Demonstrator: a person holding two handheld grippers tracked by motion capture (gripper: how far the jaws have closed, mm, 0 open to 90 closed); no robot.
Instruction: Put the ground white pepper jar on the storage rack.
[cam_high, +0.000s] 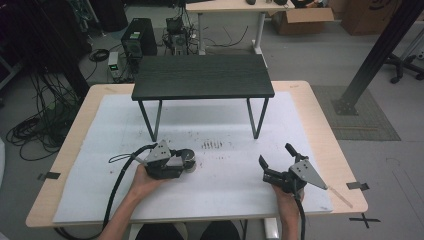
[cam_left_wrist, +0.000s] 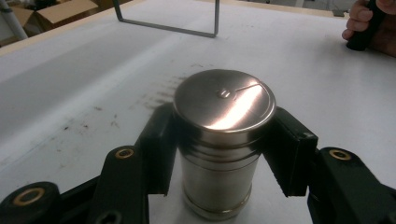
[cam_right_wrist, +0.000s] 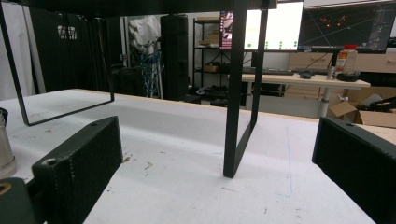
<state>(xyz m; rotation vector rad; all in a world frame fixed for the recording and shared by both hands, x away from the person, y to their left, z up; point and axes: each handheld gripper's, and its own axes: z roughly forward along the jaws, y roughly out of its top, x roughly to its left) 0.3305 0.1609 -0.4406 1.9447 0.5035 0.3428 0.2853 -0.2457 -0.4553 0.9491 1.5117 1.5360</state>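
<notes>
Steel canister (cam_left_wrist: 223, 140) upright in L gripper (cam_left_wrist: 224, 154); black riser (cam_high: 202, 76) behind.

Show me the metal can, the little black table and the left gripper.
metal can (cam_left_wrist: 223, 105), left gripper view, on its shiny lid.
little black table (cam_high: 202, 76), high view, middle of its top.
left gripper (cam_left_wrist: 223, 154), left gripper view, midway between its fingers.

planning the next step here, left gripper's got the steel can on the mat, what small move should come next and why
Probably a short straight lift. The left gripper has its pads pressed on both sides of the metal can, which stands upright on the white mat. The right gripper waits open and apart, so nothing blocks the way.
</notes>
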